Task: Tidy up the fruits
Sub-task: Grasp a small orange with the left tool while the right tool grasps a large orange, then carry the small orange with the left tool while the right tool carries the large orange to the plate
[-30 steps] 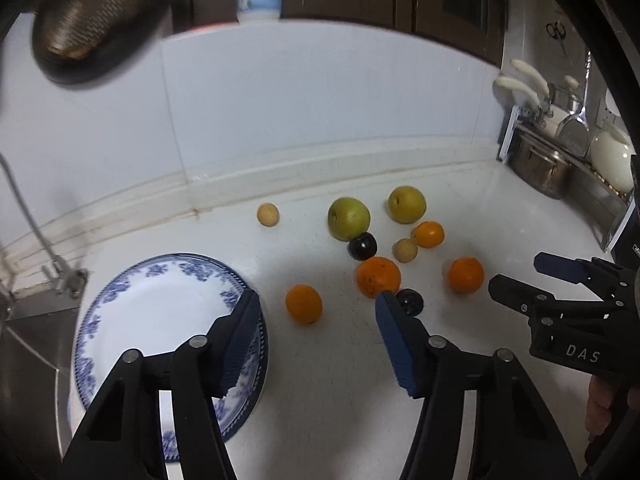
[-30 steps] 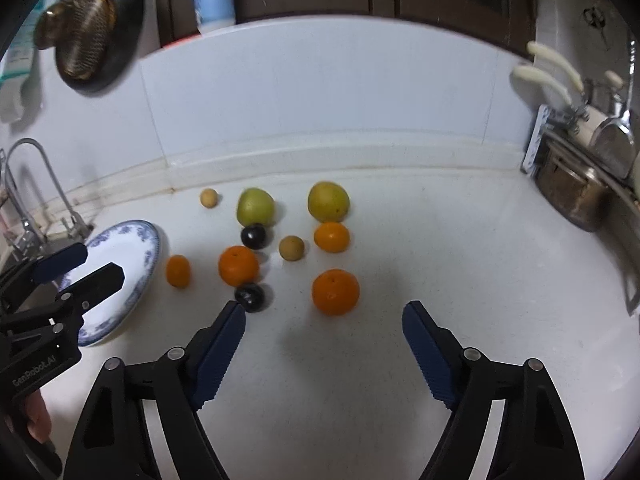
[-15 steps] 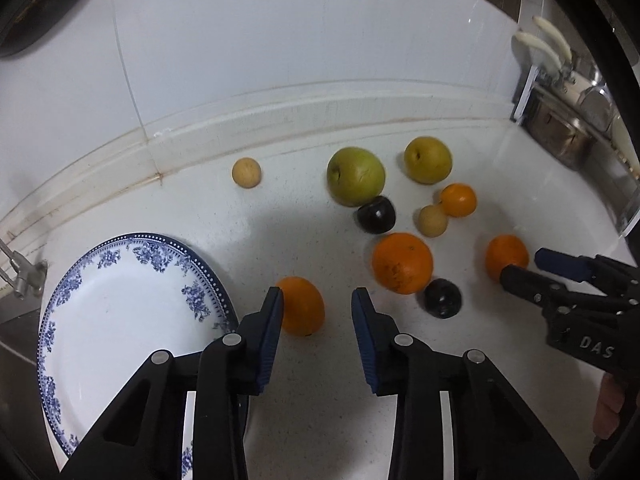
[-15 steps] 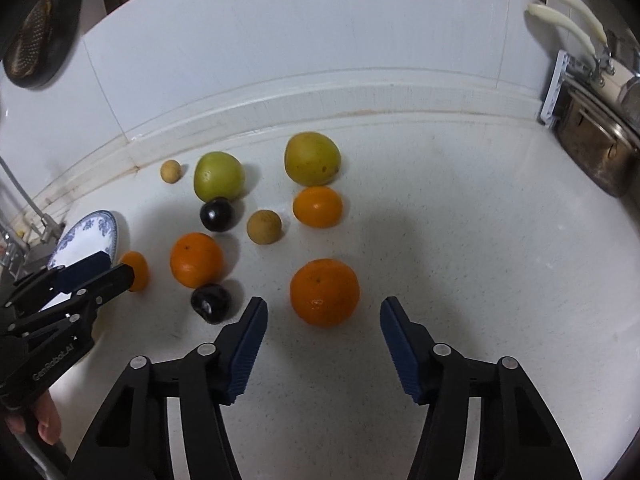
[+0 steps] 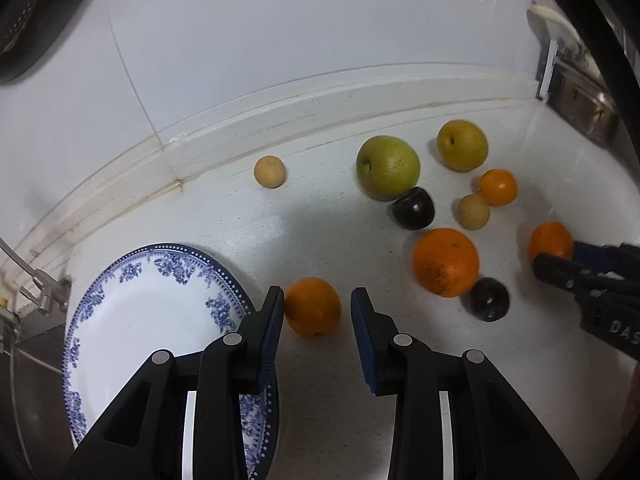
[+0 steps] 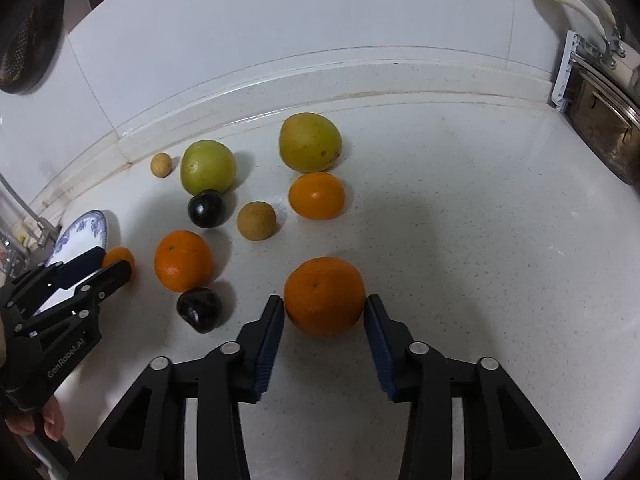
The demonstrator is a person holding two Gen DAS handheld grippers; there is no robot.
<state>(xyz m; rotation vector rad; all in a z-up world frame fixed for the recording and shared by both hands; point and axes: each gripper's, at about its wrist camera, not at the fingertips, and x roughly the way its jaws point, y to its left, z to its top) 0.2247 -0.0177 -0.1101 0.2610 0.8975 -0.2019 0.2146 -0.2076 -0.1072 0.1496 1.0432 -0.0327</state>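
Note:
Several fruits lie on the white counter (image 5: 224, 232). My left gripper (image 5: 318, 308) is shut on a small orange (image 5: 312, 306) beside the blue-patterned plate (image 5: 140, 320). The left pad touches the orange and a thin gap shows at the right pad. My right gripper (image 6: 324, 308) has its jaws closing on a bigger orange (image 6: 324, 294), and both pads touch its sides. Also on the counter are another orange (image 6: 183, 260), two dark plums (image 6: 199, 309) (image 6: 206, 208), two green-yellow pears (image 6: 208, 166) (image 6: 310, 142), a mandarin (image 6: 317, 195) and two small tan fruits (image 6: 256, 220) (image 6: 161, 165).
A tiled wall with a raised ledge (image 6: 360, 80) backs the counter. A steel pot (image 6: 604, 128) and a utensil rack stand at the right. A sink with a tap (image 5: 36, 284) lies left of the plate. A person's fingers (image 6: 48, 420) hold the left gripper.
Both grippers came down and forward to the fruit. The left jaws narrowed around the small orange and the right jaws narrowed around the bigger orange.

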